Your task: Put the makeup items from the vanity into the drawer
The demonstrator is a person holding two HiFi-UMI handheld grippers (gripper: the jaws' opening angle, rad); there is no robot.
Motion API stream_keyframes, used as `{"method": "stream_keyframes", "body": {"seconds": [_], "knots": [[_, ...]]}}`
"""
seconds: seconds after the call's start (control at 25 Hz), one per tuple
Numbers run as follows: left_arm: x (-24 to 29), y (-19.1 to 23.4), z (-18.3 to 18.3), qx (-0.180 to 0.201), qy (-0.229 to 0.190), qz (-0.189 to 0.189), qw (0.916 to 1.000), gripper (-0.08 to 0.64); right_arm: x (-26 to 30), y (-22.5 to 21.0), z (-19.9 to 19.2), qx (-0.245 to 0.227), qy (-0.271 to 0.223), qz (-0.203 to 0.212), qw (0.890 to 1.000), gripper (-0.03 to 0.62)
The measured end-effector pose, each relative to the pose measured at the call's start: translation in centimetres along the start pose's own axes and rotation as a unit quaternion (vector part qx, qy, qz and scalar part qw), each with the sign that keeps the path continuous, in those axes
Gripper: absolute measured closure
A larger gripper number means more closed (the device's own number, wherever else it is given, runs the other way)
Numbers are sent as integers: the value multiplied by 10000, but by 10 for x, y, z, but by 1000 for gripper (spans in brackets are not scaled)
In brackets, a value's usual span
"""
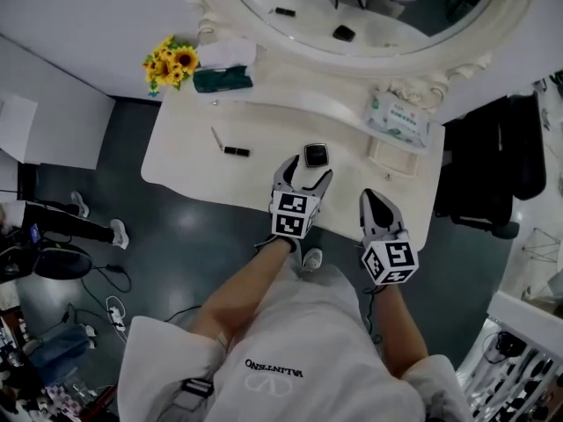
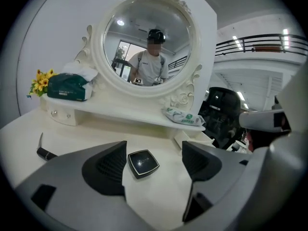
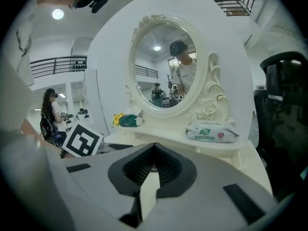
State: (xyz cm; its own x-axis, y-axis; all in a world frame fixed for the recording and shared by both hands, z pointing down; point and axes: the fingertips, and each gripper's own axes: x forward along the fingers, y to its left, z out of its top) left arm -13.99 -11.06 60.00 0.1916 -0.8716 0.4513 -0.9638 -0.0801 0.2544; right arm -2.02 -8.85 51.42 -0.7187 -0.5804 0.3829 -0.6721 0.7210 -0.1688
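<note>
Compact sits on the vanity between your left gripper jaws, small tube off left, right gripper alongside on the right

White desk has 1 black compact lying flat between the tips of the left tongs, plus 1 black tube off to their left.

Floored with a dark, glossy floor and closed off by a plain white wall. Furnished with a cream bench set against that wall, fitted with a raised back shelf and an oval mirror in a carved cream frame, and with a black chair just beside the bench's right end. Lit from above by round ceiling lamps, with a dark-railed upper gallery to the right.
</note>
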Motion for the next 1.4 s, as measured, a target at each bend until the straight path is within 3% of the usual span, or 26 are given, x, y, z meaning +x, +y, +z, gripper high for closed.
{"method": "stream_keyframes", "body": {"seconds": [0.16,0.4,0.6,1.4], "knots": [[20,8,-10,-252,225,36,9994,184,12,-1,-2,-3,62,-44,10000,580],[37,7,-7,-233,265,69,9994,135,24,-4,-2,-12,115,-5,9999,580],[48,8,-5,-335,296,170,9989,118,39,-12,-5,44,156,98,9998,580],[102,26,-40,-301,1138,894,9890,80,79,-44,-28,306,483,562,9968,580]]}}
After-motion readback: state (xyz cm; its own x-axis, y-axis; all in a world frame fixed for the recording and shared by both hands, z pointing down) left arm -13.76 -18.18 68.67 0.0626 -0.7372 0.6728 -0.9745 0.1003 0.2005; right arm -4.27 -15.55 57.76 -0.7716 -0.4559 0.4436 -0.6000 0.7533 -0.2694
